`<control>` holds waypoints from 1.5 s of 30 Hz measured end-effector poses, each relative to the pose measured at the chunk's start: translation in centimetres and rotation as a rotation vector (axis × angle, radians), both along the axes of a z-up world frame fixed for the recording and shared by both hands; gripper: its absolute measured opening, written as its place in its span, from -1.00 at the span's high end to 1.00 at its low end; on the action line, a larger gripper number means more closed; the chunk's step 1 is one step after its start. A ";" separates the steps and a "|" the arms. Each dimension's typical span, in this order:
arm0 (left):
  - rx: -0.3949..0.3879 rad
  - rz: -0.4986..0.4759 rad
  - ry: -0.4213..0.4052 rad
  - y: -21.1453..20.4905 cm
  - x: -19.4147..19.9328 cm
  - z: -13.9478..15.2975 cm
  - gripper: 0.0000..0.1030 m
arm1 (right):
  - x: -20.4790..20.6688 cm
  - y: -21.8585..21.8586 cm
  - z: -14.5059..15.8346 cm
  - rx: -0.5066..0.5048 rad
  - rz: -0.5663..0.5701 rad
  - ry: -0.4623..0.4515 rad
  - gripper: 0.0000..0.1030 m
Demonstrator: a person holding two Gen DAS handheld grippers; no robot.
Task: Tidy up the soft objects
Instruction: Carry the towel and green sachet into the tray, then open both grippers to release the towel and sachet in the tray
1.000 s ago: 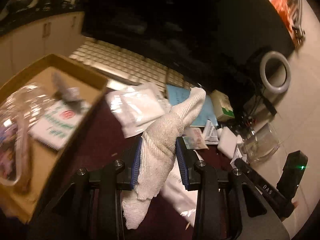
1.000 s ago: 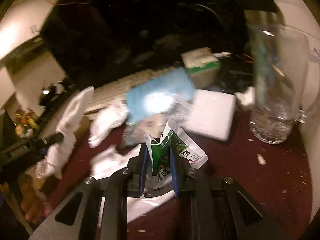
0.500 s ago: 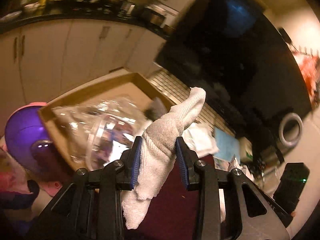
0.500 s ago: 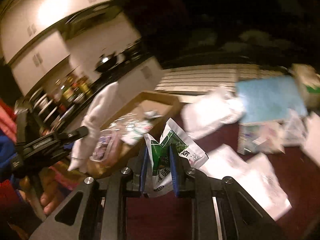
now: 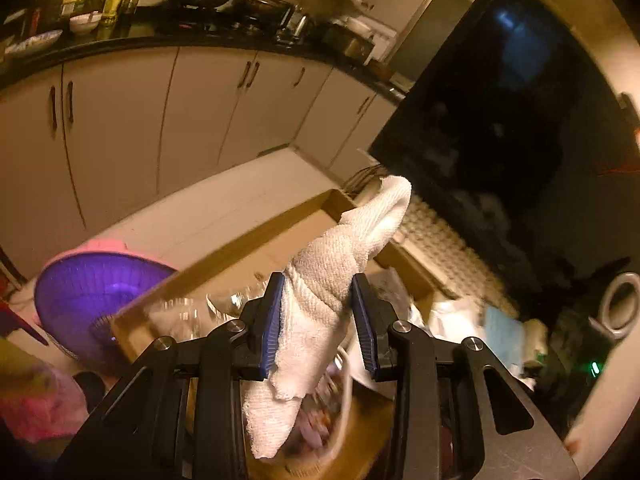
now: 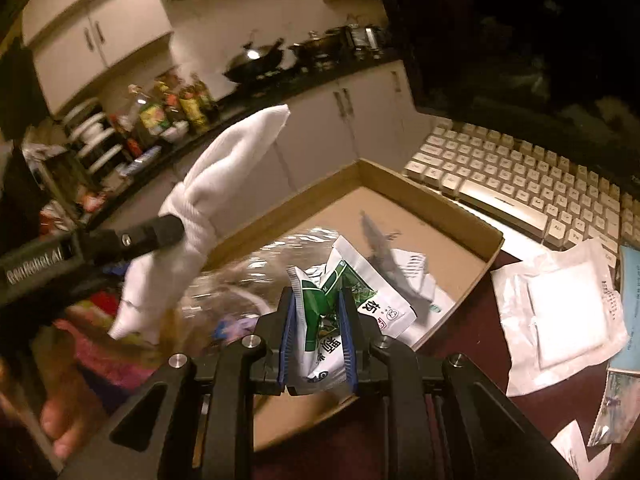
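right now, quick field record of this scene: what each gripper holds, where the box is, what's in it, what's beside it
left gripper: shut on white towel
right gripper: shut on green-and-white packet
cardboard box: open, below and ahead of both grippers
box contents: clear plastic container, white packets
beside box: keyboard, sealed white pouch on dark red table

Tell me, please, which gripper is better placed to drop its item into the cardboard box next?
Probably right. The right gripper holds the green packet directly over the cardboard box; the left gripper, with the white cloth, hangs nearer the box's edge.
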State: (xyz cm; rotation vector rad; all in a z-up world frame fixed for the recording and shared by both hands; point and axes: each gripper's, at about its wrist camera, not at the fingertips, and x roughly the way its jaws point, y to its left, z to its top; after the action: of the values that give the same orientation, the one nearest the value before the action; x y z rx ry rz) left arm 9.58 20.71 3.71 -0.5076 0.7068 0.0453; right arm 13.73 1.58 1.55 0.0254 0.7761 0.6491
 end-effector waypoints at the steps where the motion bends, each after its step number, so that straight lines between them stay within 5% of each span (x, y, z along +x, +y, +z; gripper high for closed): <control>1: 0.025 0.006 0.010 -0.2 0.7 -0.1 0.36 | 0.1 0.1 -0.3 -0.007 0.004 -0.003 0.61; 5: 0.098 0.008 0.068 -0.9 3.9 -1.1 0.35 | 0.9 -0.7 -1.5 0.009 0.001 0.039 0.61; 12: 0.068 0.006 0.196 -0.7 6.7 -3.9 0.32 | 1.2 -1.4 -1.5 0.060 -0.008 0.043 0.39; 18: -0.020 0.000 0.118 0.8 4.5 -2.5 0.07 | 0.0 -1.6 -0.2 0.130 0.026 0.004 0.04; 23: 0.012 0.052 0.013 0.0 0.5 -0.8 0.04 | -0.7 -1.7 0.8 0.173 0.052 -0.019 0.01; 31: -0.012 -0.037 -0.053 -4.5 -6.4 -0.7 0.02 | -0.9 -1.7 2.0 0.171 0.091 0.000 0.00; 36: -0.075 -0.138 -0.051 -6.9 -8.8 -0.5 0.02 | -1.0 -5.9 4.2 0.234 0.037 0.044 -0.02; 38: -0.099 -0.176 -0.041 -8.0 -9.3 -0.9 0.02 | -2.0 -8.9 4.4 0.278 0.016 0.057 -0.17; 45: -0.164 -0.332 0.023 -12.0 -8.1 -2.8 0.02 | -6.0 -18.2 2.2 0.247 -0.148 0.075 -0.24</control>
State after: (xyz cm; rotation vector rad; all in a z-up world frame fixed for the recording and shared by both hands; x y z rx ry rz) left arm 1.46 8.69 0.87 -0.5414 0.8142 -0.3201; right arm 7.69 -16.61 3.75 0.3315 0.7547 0.6025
